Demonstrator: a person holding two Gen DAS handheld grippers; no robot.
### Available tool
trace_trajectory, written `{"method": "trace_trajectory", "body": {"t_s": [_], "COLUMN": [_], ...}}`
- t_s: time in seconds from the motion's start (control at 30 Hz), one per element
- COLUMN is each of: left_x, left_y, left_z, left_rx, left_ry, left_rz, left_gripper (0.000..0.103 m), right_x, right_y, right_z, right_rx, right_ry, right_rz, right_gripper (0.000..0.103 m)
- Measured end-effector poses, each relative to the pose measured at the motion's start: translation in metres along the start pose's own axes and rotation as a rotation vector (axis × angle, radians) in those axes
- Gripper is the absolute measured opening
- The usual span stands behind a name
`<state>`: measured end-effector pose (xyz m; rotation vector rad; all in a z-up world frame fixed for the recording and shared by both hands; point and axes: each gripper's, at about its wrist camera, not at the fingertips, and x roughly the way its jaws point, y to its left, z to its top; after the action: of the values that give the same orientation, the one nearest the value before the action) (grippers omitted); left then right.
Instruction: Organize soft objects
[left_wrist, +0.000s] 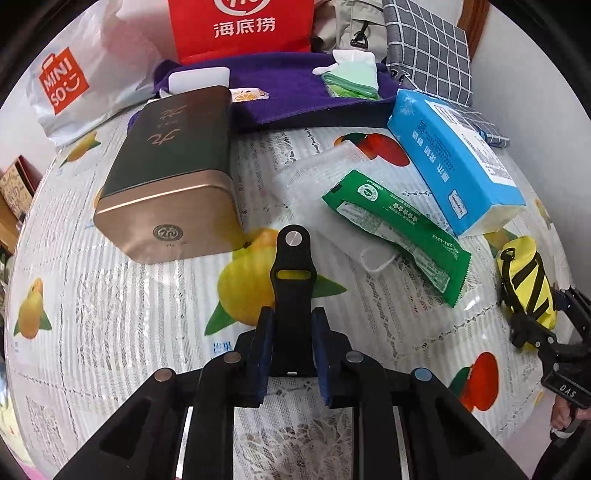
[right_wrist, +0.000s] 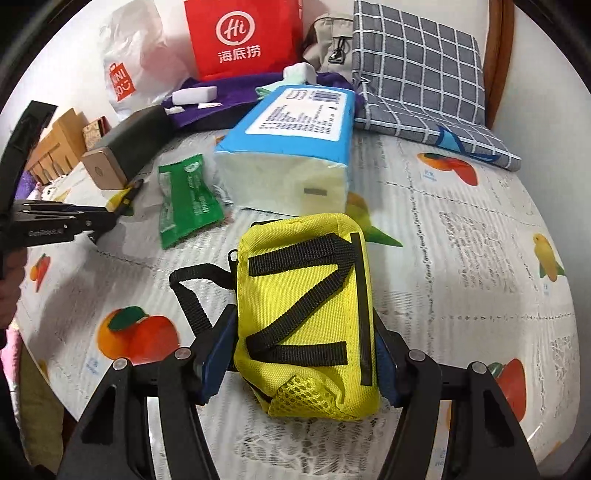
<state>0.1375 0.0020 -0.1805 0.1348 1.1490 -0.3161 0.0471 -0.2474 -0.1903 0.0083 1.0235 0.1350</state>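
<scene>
The left gripper is pinching a black strap; the right gripper is clamping the yellow pouch; the tissues and green packet are lying unsorted.

Right gripper clamps a yellow pouch by its sides on the fruit-print cloth. Blue tissue pack lies just behind; green packet to its left.

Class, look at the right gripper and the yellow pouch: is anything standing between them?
Nothing visible does. The yellow pouch already sits between the right gripper's blue pads, which press on its two sides, above the fruit-print tablecloth.
</scene>
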Motion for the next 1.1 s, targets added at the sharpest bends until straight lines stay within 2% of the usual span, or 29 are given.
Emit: {"method": "trace_trajectory", "body": {"t_s": [0.43, 1.1], "left_x": [-0.034, -0.089], "left_y": [0.002, -0.008], "left_z": [-0.002, 0.020], "left_rx": [-0.041, -0.050], "left_ry": [-0.053, -0.155], "left_rz": [0.006, 0.034], "left_gripper": [0.020, 0.020], "right_x": [-0.029, -0.067], "right_y": [0.008, 0.004], "right_z": [0.021, 0.069], "right_rx": [-0.040, 0.005], "right_ry": [-0.073, -0.177], "right_rz": [0.060, 0.046], "right_gripper": [0.063, 0.063]}}
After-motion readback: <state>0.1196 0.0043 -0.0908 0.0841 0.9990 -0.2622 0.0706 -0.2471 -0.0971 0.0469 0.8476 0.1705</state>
